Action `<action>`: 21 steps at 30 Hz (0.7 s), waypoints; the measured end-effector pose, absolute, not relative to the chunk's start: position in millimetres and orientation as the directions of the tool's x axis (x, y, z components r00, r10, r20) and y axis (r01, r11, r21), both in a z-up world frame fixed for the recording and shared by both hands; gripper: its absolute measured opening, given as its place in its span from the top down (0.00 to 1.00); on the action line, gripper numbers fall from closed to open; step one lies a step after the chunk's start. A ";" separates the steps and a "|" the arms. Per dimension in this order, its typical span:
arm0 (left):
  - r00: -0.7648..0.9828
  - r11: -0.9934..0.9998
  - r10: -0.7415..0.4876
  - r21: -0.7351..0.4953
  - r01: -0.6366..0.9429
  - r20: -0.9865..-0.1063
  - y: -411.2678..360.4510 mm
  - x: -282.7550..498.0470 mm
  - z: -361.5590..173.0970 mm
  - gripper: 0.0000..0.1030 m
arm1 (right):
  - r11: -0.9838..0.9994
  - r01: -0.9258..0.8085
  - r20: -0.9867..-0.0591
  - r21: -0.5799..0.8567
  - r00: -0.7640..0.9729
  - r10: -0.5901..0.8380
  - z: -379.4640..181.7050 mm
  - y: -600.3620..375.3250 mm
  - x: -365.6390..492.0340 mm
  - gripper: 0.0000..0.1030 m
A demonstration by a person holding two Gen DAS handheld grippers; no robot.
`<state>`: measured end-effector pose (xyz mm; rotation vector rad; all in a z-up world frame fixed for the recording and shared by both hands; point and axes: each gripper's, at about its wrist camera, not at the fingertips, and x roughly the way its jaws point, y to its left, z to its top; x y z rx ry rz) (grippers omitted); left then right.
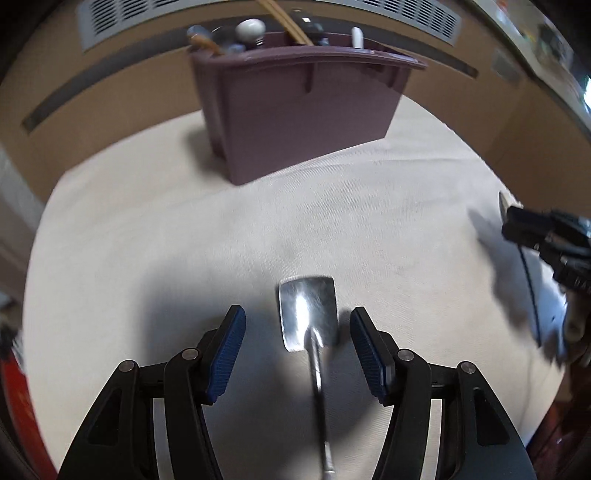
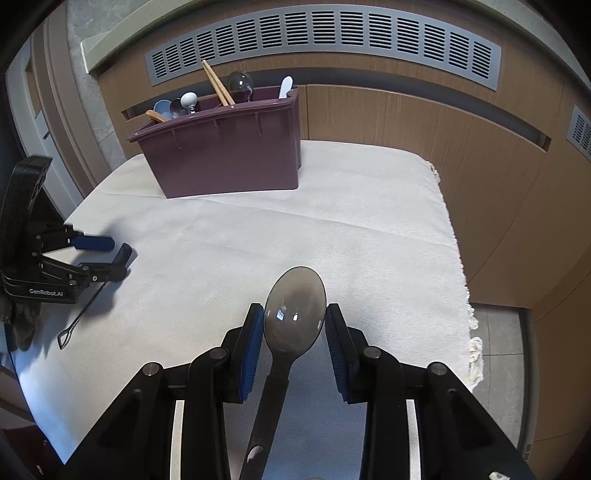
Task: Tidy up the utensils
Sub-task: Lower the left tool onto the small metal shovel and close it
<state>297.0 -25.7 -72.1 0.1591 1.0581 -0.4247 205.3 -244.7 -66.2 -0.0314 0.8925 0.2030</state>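
Left wrist view: the left tool (image 1: pixel 297 345) stands wide open around a shiny, square-bladed metal spatula (image 1: pixel 308 314) lying on the cloth-covered surface (image 1: pixel 147 221); maroon caddy (image 1: pixel 303 107) at 12 o'clock.

Right wrist view: the right tool (image 2: pixel 294 343) is partly open, its pads just beside the bowl of a dark translucent spoon (image 2: pixel 294 312); whether they grip it I cannot tell.

- Left wrist camera sits just behind the left gripper (image 1: pixel 297 345), low over the cloth-covered table (image 1: pixel 147 206), facing the purple utensil caddy (image 1: pixel 306 110) close ahead; the picture is blurred.
- Right wrist camera rides behind the right gripper (image 2: pixel 294 334), higher and further back, looking across the table (image 2: pixel 369 221) to the caddy (image 2: pixel 225 155) and the vented wall panel (image 2: pixel 325 40).
- Both views share the cloth, the caddy and the vent (image 1: pixel 406 11).
- Each view catches the other gripper at its edge: the left one (image 2: pixel 110 253) at far left, the right one (image 1: pixel 546 236) at far right.
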 end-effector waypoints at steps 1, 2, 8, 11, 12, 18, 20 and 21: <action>0.429 0.916 -0.259 -0.079 0.394 -0.865 -24.5 295.2 -71.9 0.43 | 0.980 -0.193 -0.776 0.057 0.609 0.165 -66.6 -243.3 205.4 0.70; 0.433 0.922 -0.258 -0.086 0.379 -0.864 -23.5 292.3 -71.7 0.43 | 0.979 -0.198 -0.776 0.057 0.607 0.168 -67.1 -241.6 205.6 0.70; 0.469 0.941 -0.209 -0.045 0.336 -0.858 -40.6 281.6 -73.1 0.43 | 0.974 -0.220 -0.777 0.057 0.603 0.182 -68.7 -235.6 205.1 0.70; 0.480 0.944 -0.186 -0.021 0.328 -0.857 -45.1 285.2 -77.3 0.43 | 0.974 -0.220 -0.773 0.060 0.606 0.185 -68.1 -235.6 203.5 0.70; 0.479 0.945 -0.187 -0.024 0.327 -0.857 -45.0 285.8 -77.6 0.43 | 0.974 -0.220 -0.773 0.062 0.606 0.186 -68.1 -236.1 203.4 0.70; 0.479 0.945 -0.190 -0.027 0.327 -0.857 -43.3 286.7 -78.0 0.44 | 0.974 -0.213 -0.775 0.076 0.603 0.192 -70.6 -238.3 202.4 0.70; 0.500 0.949 -0.190 -0.027 0.315 -0.845 -42.0 284.5 -76.9 0.68 | 0.974 -0.212 -0.773 0.079 0.603 0.194 -70.7 -238.6 202.1 0.70; 0.505 0.949 -0.200 -0.038 0.312 -0.840 -40.5 283.4 -75.6 0.68 | 0.974 -0.212 -0.772 0.080 0.605 0.195 -70.0 -238.2 202.0 0.70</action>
